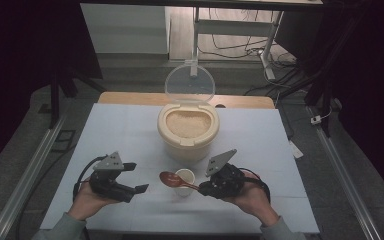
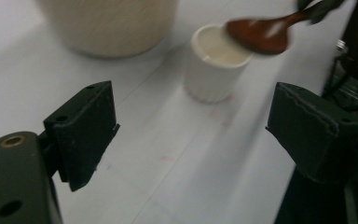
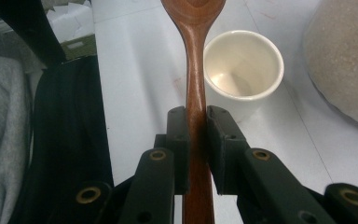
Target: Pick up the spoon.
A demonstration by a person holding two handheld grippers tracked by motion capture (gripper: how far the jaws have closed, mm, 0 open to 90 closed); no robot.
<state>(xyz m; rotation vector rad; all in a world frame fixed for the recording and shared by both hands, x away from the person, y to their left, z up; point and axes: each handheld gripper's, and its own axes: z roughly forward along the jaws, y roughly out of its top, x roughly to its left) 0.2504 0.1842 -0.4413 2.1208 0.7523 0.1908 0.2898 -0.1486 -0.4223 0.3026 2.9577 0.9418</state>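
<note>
wooden spoon (image 3: 196,84) clamped in right gripper (image 3: 196,140)

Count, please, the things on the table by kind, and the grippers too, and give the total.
Rice container, lid open: 1
White cup: 1
Wooden spoon, held in the right gripper: 1
Grippers, with the left gripper open and empty: 2
Total: 5

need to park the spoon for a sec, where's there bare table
Free: the white table left of the rice bin, and right of it. Crowded: the front middle, where the cup, spoon and both grippers sit close together.
</note>
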